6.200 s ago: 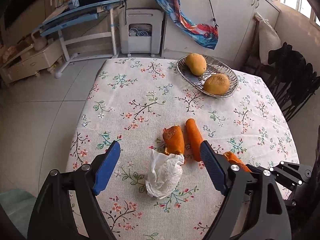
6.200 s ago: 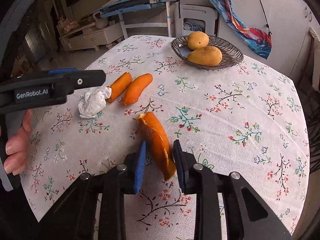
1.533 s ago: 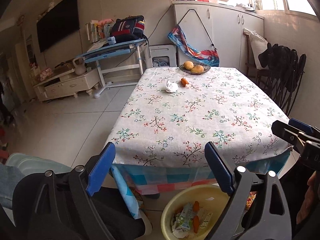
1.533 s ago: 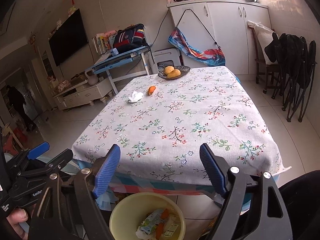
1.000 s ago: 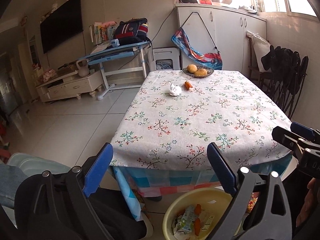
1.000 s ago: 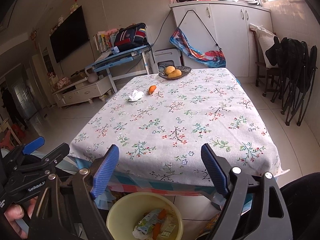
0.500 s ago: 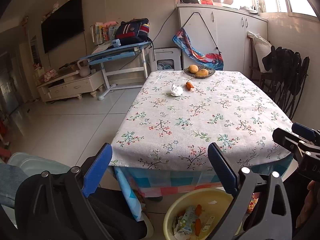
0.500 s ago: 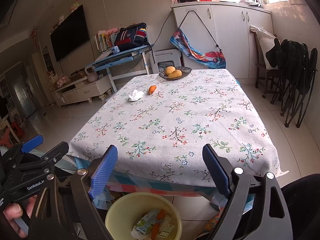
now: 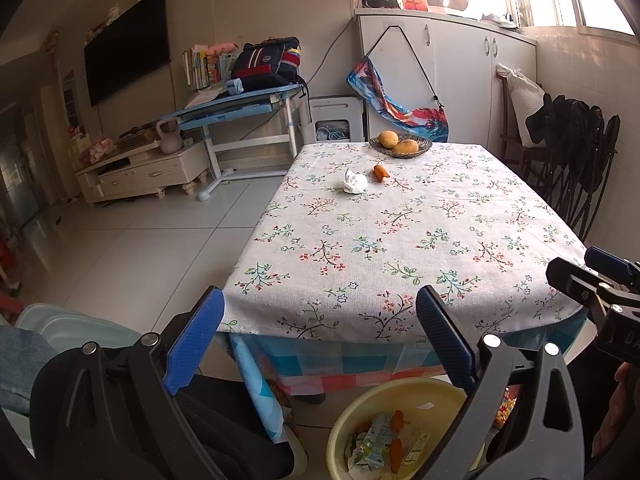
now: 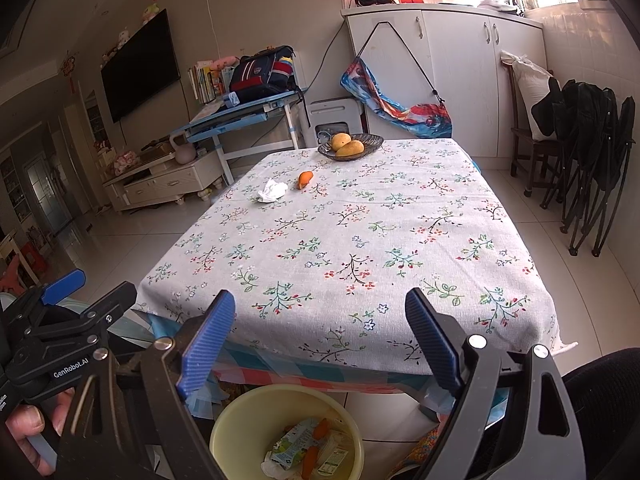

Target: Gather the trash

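A crumpled white tissue (image 9: 355, 182) (image 10: 273, 191) and an orange peel piece (image 9: 381, 171) (image 10: 305, 178) lie on the far part of the floral table (image 9: 400, 240) (image 10: 360, 240). A yellow bin (image 9: 348, 432) (image 10: 236, 420) on the floor at the near table edge holds wrappers and orange peels. My left gripper (image 9: 320, 340) is open and empty above the bin. My right gripper (image 10: 320, 336) is open and empty above the bin too.
A dish of mangoes (image 9: 400, 146) (image 10: 350, 146) stands at the table's far end. Folded black chairs (image 10: 592, 168) stand on the right. A blue desk (image 9: 240, 104) and a low cabinet (image 9: 148, 168) stand at the far left. A black office chair (image 9: 200, 432) is by the bin.
Two peels went from the table into the bin since the oldest frames. Both grippers are open and back at the near edge, drifting slightly over the last second.
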A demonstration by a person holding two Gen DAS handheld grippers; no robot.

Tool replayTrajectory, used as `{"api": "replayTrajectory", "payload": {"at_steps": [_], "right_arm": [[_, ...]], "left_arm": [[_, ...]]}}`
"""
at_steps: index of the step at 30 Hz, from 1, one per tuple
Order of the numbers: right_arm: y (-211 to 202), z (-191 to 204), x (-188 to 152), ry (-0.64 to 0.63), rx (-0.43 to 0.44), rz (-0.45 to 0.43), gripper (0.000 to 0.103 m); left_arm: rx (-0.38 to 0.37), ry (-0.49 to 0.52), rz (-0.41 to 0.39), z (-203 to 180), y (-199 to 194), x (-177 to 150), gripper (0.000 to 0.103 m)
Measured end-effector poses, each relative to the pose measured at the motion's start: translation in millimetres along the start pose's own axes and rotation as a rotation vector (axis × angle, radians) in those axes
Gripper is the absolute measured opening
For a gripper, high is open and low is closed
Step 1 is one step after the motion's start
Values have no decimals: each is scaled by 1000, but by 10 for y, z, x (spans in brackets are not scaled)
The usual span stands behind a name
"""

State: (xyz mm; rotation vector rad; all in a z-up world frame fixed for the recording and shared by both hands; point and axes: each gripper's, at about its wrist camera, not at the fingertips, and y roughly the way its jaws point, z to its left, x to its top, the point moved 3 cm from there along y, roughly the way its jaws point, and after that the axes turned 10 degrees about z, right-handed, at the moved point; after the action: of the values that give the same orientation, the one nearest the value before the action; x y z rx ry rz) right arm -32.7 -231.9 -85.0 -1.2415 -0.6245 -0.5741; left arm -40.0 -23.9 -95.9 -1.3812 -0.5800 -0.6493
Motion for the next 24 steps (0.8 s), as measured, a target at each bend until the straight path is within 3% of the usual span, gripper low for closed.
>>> {"api": "replayTrajectory", "payload": {"at_steps": [24], "right_arm": [[0, 3, -4, -1, 0, 1, 84]], "left_arm": [[1, -1, 1, 8, 6, 10, 94]]}}
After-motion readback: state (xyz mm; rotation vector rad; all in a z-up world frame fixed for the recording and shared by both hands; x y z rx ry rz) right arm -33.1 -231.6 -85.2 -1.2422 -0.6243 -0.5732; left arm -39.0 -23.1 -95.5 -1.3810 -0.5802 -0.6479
